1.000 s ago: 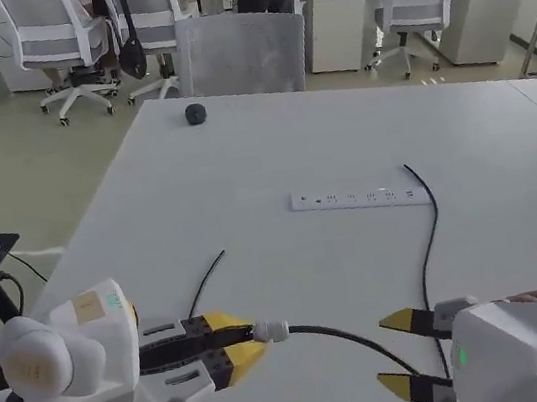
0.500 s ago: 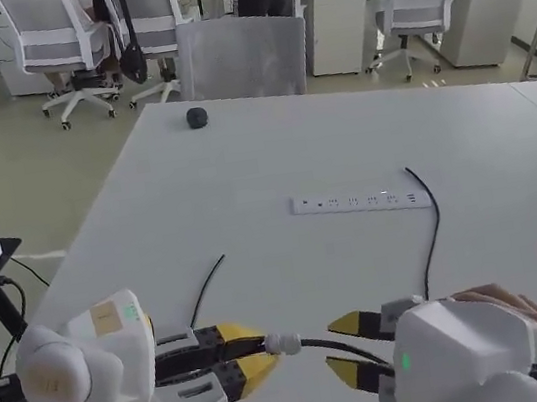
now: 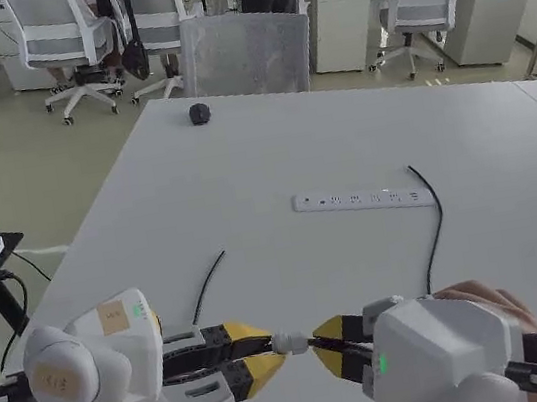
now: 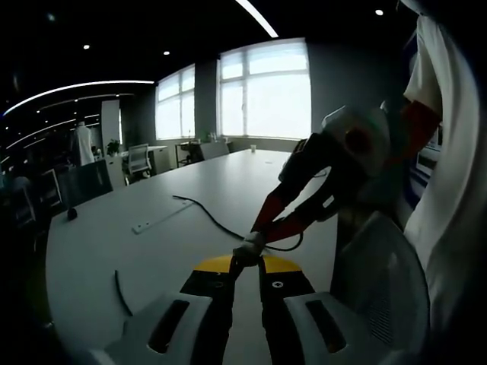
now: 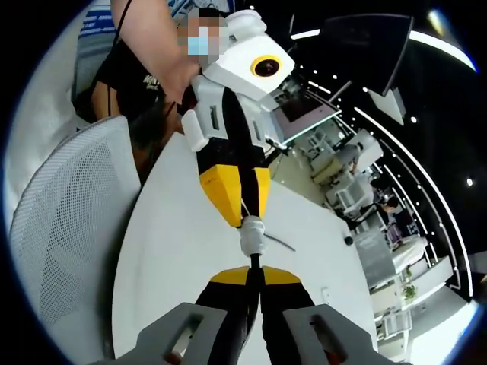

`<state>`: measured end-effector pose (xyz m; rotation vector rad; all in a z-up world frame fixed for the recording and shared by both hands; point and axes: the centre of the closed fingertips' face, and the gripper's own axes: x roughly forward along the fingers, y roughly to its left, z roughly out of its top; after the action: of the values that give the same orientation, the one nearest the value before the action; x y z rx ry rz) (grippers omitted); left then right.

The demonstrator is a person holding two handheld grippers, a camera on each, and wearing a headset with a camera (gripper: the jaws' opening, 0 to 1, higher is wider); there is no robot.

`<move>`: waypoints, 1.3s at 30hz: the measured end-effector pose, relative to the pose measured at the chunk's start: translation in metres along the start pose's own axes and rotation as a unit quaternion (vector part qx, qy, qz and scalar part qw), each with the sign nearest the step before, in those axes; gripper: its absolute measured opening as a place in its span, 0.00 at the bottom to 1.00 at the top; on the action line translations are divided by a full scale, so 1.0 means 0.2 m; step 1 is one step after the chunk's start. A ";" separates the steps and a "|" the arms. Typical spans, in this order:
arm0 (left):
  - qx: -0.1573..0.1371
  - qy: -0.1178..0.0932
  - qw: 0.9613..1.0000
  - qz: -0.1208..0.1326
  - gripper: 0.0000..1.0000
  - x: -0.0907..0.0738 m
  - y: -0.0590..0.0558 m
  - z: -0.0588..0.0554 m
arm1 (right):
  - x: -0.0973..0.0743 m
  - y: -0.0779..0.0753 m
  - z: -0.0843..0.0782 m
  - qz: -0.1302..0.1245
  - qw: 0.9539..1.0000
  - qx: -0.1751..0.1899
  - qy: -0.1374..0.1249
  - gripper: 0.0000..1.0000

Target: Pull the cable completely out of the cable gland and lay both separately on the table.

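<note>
At left tool [image 3: 272, 348], gland [image 3: 287, 341], cable [image 3: 439, 228] half-hidden

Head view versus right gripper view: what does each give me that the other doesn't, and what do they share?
Head view adds the layout: the power strip, the cable trailing past its end, a short loose black wire and a small dark object far off. Right gripper view adds a close look along its jaws, plus a mesh chair back. Shared: the left gripper shut on the white cable gland, the right gripper shut on the cable right beside it, and the white table.
</note>
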<state>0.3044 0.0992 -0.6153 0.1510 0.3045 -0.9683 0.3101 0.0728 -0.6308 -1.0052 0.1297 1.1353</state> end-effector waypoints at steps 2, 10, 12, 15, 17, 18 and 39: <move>0.001 0.001 1.000 -0.001 0.13 0.00 0.00 0.00 | 0.00 0.00 0.00 0.003 1.000 0.004 0.000 0.00; 0.005 0.001 1.000 -0.001 0.13 0.00 0.00 0.00 | -0.01 0.00 0.00 0.005 1.000 0.010 -0.002 0.00; 0.005 0.002 1.000 0.000 0.13 0.00 0.01 0.00 | -0.01 -0.01 -0.01 0.004 1.000 0.011 0.000 0.00; 0.004 0.002 1.000 0.003 0.13 -0.01 0.02 -0.01 | -0.02 -0.02 -0.03 0.003 1.000 0.017 0.001 0.00; 0.003 0.003 1.000 0.005 0.13 -0.02 0.03 -0.01 | -0.03 -0.02 -0.04 0.003 1.000 0.017 0.002 0.00; 0.004 0.003 1.000 0.006 0.13 -0.02 0.03 -0.01 | -0.03 -0.02 -0.05 0.002 1.000 0.018 0.003 0.00; 0.002 0.000 1.000 0.028 0.13 -0.08 0.10 0.00 | -0.15 -0.09 -0.27 -0.021 0.998 0.036 0.042 0.00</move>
<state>0.3131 0.1234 -0.6114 0.1616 0.2971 -0.9143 0.3315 0.0132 -0.6347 -0.9866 0.2143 1.0443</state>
